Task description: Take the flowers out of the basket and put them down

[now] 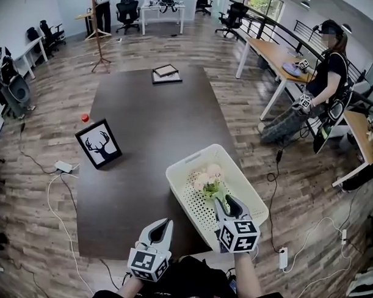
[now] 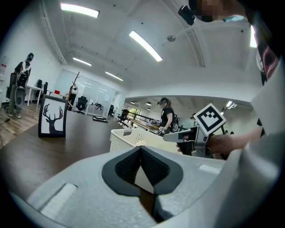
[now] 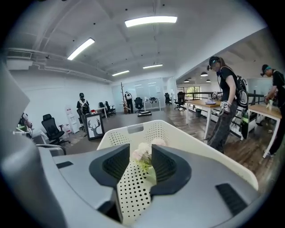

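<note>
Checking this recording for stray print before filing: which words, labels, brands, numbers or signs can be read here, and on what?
No words or numbers can be read.
cubes on the left tongs and right tongs: black-and-white square patterns, no letters.
framed picture: a deer head, no words.
flat frame beyond it: too small to read.
basket: no label shows.
</note>
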A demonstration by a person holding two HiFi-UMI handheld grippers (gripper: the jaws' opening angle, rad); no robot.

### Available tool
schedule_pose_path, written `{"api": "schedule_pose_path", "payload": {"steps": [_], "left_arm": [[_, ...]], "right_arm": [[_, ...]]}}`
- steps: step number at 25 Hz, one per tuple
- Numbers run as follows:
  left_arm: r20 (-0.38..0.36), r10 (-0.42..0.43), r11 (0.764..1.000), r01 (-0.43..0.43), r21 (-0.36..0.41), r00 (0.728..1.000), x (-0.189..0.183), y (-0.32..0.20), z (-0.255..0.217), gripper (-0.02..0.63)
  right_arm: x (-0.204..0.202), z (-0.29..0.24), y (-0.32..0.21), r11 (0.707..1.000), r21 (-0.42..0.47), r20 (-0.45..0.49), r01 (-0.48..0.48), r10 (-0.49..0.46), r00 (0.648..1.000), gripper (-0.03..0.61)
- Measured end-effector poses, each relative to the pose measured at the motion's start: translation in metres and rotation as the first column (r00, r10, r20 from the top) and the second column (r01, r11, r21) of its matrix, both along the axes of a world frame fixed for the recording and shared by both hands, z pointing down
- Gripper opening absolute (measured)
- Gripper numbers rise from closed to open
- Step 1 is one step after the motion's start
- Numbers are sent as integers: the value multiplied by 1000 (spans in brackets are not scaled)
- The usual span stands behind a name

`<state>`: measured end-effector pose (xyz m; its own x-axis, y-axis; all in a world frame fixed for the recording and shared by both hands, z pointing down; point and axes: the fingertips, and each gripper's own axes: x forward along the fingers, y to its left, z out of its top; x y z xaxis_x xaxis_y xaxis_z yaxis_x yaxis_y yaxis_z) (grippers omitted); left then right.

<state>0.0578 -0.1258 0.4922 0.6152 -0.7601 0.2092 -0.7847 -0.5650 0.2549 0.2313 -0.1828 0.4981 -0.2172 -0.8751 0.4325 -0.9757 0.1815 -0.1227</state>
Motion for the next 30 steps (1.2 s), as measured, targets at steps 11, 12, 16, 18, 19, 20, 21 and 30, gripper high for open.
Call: {"api": "schedule_pose_path", "payload": {"steps": [11,12,16,18,19,20,21,30], "left_arm": [[17,-1,1000,1,2,1000,0,-3,-1,9],[18,-5,1000,5,1,1000,-1,-2,-1,9],[20,-21,1000,21,-2,1000,-6,-2,-1,9],[17,-24,1000,24,-5,1000,-7,-1,0,9],[17,-26,1000,26,-6,1000,-8,0,1,9],[18,-27,1000,27,-6,999,-8,0,1,9],[20,-30,1000,30,-7,999,-9,1,1,9],[9,0,1000,0,-11,1000,-5,4,2,9]], "right_arm": [[27,27,-42,997,-73,5,-14,14,1000,264],[26,32,-44,996,-94,-3,2,-3,1000,265],[31,61,-47,978,-209,-26,28,-34,999,265],[36,77,-46,964,-266,-16,18,-24,1000,265],[37,85,-46,957,-290,-22,18,-26,999,265],[38,91,-46,951,-309,-36,20,-33,999,266],[38,95,-45,946,-324,-51,24,-42,998,267],[41,133,-57,898,-437,-101,53,-108,989,298]]}}
